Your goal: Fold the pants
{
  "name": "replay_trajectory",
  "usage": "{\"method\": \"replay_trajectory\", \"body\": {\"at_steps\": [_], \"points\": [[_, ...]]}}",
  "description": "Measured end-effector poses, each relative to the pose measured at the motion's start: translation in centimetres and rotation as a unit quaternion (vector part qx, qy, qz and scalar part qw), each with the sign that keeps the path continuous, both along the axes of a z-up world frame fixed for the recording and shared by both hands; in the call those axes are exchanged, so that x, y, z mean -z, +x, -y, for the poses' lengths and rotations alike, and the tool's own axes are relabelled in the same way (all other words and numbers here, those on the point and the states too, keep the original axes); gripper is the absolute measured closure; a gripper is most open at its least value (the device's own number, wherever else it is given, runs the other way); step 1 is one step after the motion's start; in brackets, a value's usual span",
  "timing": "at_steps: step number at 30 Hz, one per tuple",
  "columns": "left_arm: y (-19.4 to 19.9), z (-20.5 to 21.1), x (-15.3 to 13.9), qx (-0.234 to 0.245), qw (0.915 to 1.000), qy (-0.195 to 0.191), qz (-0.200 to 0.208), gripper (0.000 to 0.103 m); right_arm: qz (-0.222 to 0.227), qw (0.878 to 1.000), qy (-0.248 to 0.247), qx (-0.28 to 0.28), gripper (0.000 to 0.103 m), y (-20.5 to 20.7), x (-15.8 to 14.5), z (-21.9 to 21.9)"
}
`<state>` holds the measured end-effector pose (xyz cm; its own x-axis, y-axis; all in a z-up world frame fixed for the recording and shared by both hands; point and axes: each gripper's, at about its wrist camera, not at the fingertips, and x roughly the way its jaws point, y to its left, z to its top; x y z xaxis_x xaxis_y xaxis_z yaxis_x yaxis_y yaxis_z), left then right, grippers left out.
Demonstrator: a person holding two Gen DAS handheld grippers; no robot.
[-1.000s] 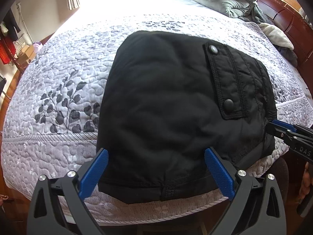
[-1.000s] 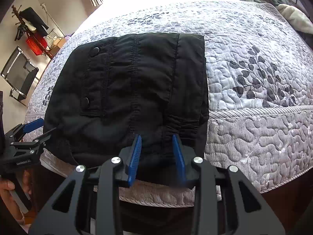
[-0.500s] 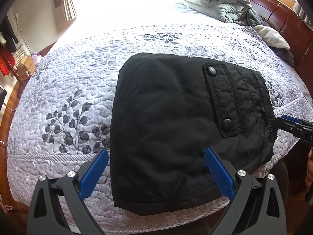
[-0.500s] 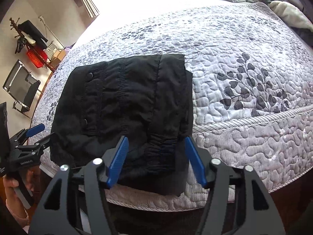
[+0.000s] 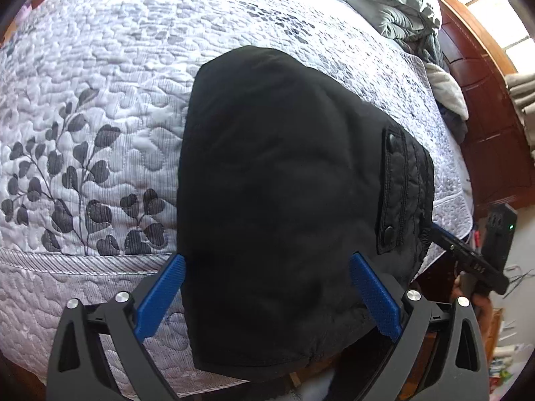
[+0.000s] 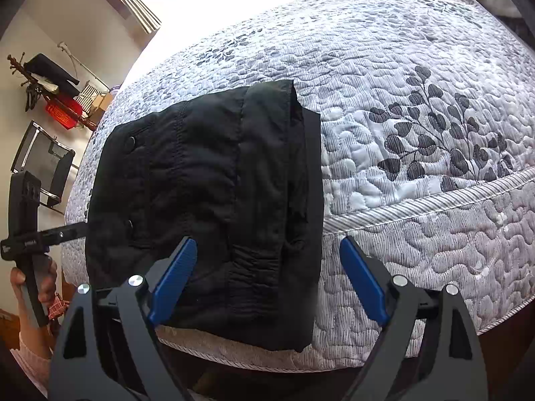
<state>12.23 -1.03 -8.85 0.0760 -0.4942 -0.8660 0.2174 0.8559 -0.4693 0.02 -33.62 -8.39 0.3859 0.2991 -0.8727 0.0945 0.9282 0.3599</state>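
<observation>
The black pants (image 5: 284,207) lie folded into a compact rectangle at the near edge of the quilted bed, a snap pocket (image 5: 398,190) facing up. In the right wrist view the pants (image 6: 214,200) show their layered edge and elastic waistband. My left gripper (image 5: 267,287) is open, its blue fingers either side of the near end of the pants. My right gripper (image 6: 267,274) is open and empty over the waistband end. Each gripper shows in the other's view at the pants' side: the right one (image 5: 468,260) and the left one (image 6: 43,237).
The grey quilt with a leaf pattern (image 5: 83,173) covers the bed (image 6: 418,217). Crumpled bedding (image 5: 401,10) and a wooden headboard (image 5: 485,117) lie at the far right. A chair (image 6: 43,163) and a coat rack (image 6: 43,77) stand by the wall.
My right gripper has opened wide and let go of the waistband. Both grippers drew back, then the left one came in close over the pants and turned to the right.
</observation>
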Motion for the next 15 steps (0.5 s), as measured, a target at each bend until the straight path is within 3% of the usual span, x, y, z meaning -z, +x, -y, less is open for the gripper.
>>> {"method": "replay_trajectory", "body": {"at_steps": [4, 15], "points": [[1.2, -2.6, 1.6, -0.012, 0.9975, -0.051, -0.048, 0.004, -0.008, 1.0, 0.023, -0.008, 0.014, -0.1, 0.6, 0.4], [1.8, -3.0, 5.5, 0.023, 0.9895, -0.091, -0.11, 0.004, -0.043, 0.995, 0.093, -0.012, 0.014, 0.2, 2.7, 2.4]]}}
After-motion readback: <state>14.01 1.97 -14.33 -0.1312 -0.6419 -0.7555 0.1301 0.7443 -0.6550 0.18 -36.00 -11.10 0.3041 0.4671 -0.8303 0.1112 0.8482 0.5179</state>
